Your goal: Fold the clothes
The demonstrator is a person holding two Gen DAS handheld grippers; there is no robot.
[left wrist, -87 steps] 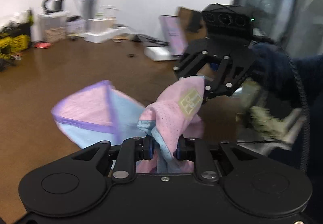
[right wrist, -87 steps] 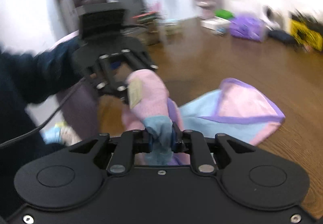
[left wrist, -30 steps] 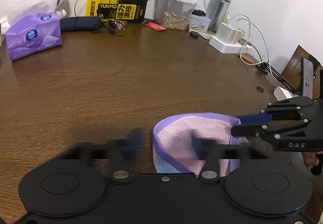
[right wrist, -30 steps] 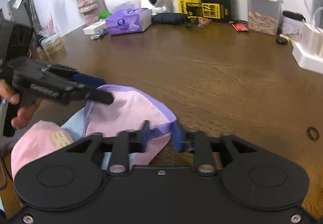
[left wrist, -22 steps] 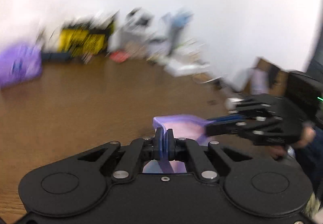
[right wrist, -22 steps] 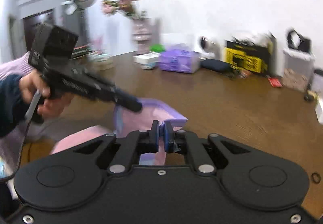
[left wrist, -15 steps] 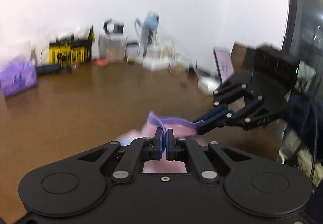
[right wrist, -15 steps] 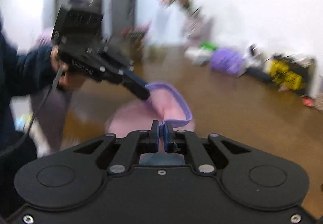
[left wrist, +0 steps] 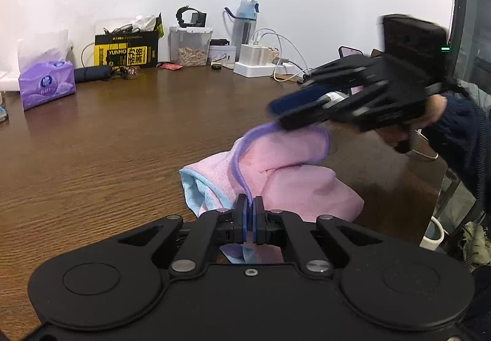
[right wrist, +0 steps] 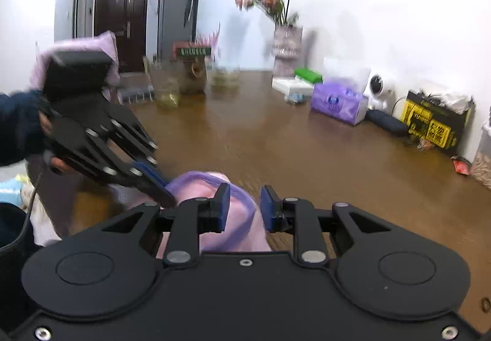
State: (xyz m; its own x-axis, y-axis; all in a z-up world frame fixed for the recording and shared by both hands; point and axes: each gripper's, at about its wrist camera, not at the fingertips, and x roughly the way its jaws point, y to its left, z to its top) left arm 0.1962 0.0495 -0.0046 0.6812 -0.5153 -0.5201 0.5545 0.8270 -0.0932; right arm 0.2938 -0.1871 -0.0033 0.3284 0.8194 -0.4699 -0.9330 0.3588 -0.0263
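Note:
A pink garment (left wrist: pixel 285 175) with purple trim and light blue lining lies bunched near the table's right front edge. My left gripper (left wrist: pixel 252 209) is shut on its purple-trimmed edge. My right gripper (right wrist: pixel 242 203) is open, its jaws apart over the garment (right wrist: pixel 236 212); in the left wrist view it (left wrist: pixel 294 110) hovers just above the garment's far fold, blurred. The left gripper shows in the right wrist view (right wrist: pixel 159 184), its tip at the cloth's purple edge.
Brown wooden table (left wrist: pixel 122 138). Along the back wall stand a purple tissue pack (left wrist: pixel 46 86), a yellow-black box (left wrist: pixel 127 54), a clear container (left wrist: pixel 191 46), a water bottle (left wrist: pixel 244 21) and a power strip (left wrist: pixel 260 64). A flower vase (right wrist: pixel 287 49) and jars (right wrist: pixel 167 86) stand at the far end.
My right gripper has opened and let go of the purple edge it held half a second ago. My left gripper stays shut on the garment, which now rests bunched on the table.

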